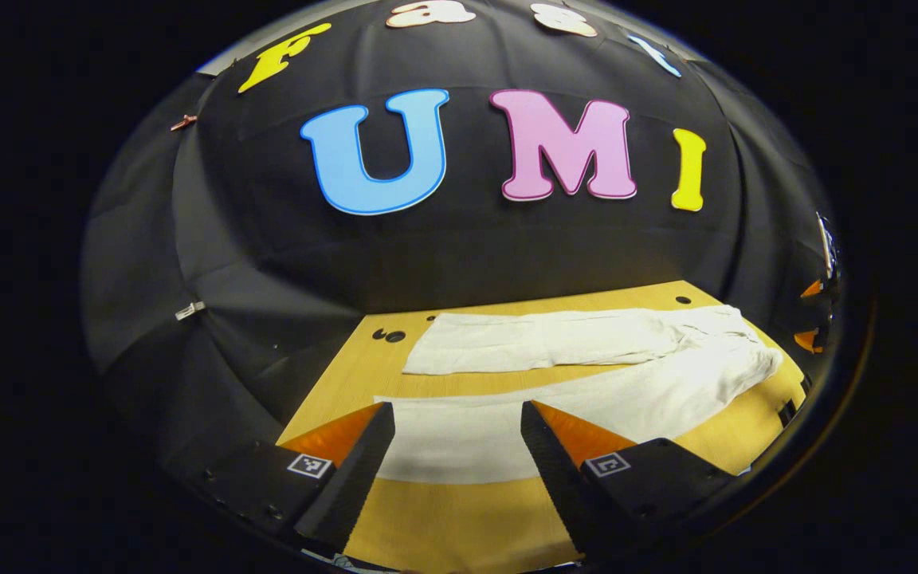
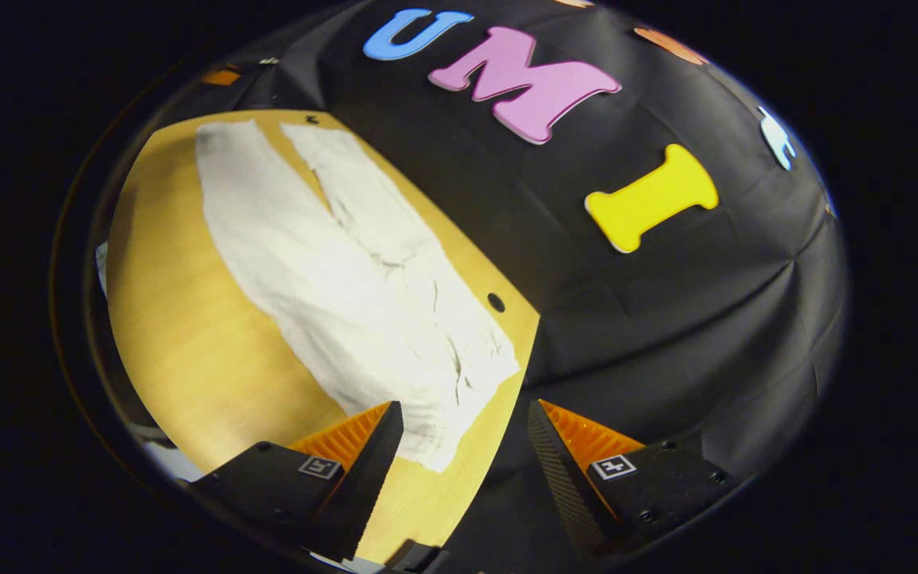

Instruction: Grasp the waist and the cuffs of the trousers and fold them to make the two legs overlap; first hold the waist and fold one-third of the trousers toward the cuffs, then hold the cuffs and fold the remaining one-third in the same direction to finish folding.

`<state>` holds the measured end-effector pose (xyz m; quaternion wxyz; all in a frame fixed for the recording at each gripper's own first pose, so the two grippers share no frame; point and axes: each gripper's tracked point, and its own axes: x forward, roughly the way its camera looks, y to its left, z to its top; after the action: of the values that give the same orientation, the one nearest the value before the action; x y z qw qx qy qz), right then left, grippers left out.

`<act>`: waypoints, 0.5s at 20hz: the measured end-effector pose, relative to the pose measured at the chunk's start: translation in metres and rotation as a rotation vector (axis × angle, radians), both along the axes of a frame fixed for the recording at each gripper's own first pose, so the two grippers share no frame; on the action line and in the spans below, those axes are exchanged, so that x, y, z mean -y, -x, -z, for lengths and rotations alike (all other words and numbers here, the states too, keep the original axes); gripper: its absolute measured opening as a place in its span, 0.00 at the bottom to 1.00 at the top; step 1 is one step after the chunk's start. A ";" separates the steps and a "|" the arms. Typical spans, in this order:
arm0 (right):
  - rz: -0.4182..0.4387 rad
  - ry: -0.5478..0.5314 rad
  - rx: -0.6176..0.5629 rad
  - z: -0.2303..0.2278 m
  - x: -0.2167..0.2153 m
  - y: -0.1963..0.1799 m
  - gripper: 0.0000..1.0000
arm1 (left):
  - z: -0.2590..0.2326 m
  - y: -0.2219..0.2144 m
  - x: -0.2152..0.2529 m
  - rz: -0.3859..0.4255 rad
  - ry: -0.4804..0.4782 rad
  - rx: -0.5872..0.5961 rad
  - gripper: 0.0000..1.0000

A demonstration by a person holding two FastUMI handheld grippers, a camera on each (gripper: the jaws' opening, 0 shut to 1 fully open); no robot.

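White trousers (image 1: 586, 367) lie spread flat on the wooden table (image 1: 459, 518), legs apart in a V, waist to the right in the left gripper view. My left gripper (image 1: 455, 426) is open, its fingers hovering over the cuff end of the near leg without touching it. In the right gripper view the trousers (image 2: 347, 271) stretch away from the waist, which lies near the table's right edge. My right gripper (image 2: 463, 426) is open just above the waist's near corner, nothing between its fingers.
The wooden table (image 2: 188, 335) has small dark holes near its far edge (image 1: 682, 300). Black cloth walls close in behind and beside the table. The other gripper shows at the right rim (image 1: 814, 319) of the left gripper view.
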<state>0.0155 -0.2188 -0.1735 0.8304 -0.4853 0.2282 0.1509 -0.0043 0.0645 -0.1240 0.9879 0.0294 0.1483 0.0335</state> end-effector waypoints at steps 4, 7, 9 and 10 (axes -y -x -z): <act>-0.025 0.109 -0.123 0.047 0.039 -0.007 0.97 | 0.010 0.012 0.005 -0.061 -0.006 -0.030 0.99; -0.048 0.192 -0.185 0.070 0.065 -0.017 0.97 | 0.022 0.023 0.011 -0.110 0.005 -0.058 0.99; -0.070 0.246 -0.237 0.088 0.079 -0.022 0.97 | 0.036 0.030 0.014 -0.136 0.014 -0.086 0.99; -0.080 0.280 -0.262 0.097 0.086 -0.025 0.97 | 0.043 0.033 0.014 -0.143 0.006 -0.103 0.99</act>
<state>0.0400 -0.3051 -0.2700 0.7113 -0.5811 0.3336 0.2123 -0.0369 0.0505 -0.1672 0.9741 0.0173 0.2008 0.1021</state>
